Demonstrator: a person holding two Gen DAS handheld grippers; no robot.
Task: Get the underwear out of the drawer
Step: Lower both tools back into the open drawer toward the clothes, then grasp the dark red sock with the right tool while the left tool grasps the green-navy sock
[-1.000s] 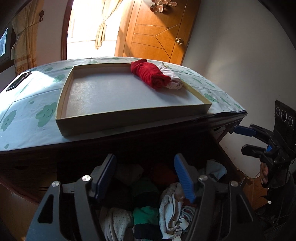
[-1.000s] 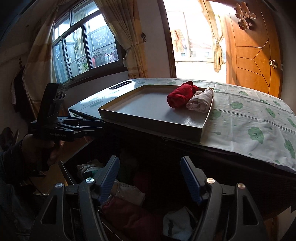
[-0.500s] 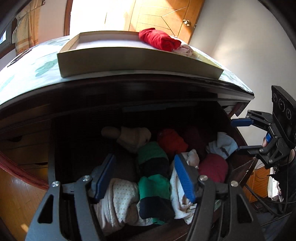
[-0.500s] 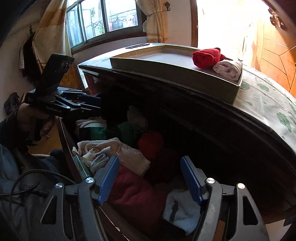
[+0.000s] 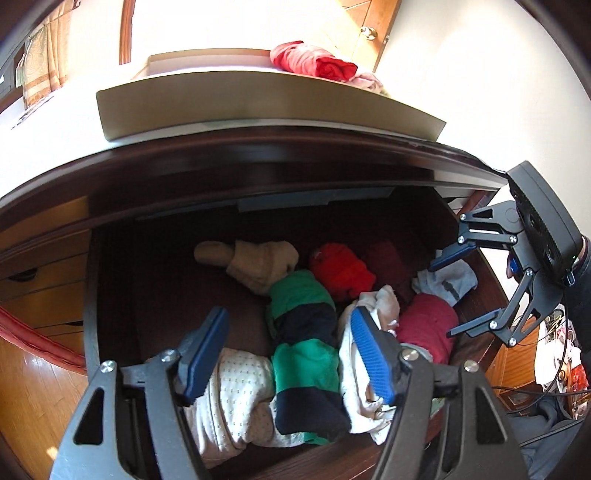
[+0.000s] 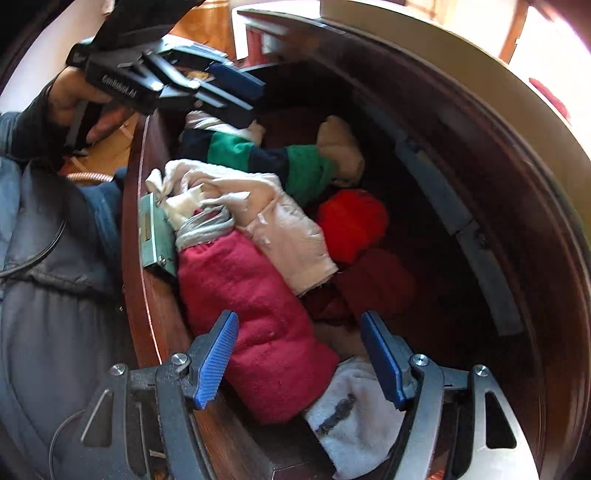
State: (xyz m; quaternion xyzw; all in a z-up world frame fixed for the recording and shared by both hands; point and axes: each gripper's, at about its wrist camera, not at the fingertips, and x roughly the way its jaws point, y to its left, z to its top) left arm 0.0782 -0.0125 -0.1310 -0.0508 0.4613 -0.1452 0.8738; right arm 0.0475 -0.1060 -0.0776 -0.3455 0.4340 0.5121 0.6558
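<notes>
The dark wooden drawer stands pulled out beneath the surface, a dresser top of dark wood with a pale cloth over it; on that top sits a shallow cardboard tray, and at its far right corner lie a red rolled garment and a pale one touching it; behind are a wooden door, a plain white wall, a curtained window at the far left and a wooden floor.

The underwear lies in the drawer in rolls: a green and navy striped roll, a dotted white one, a beige one, an orange-red one, a pink-red one and a grey-white one.

The left hand-held gripper hangs over the striped roll, its jaws apart and just widened, clamped on nothing; the right hand-held gripper hangs over the pink-red roll, jaws apart, the pads clear of the cloth.
</notes>
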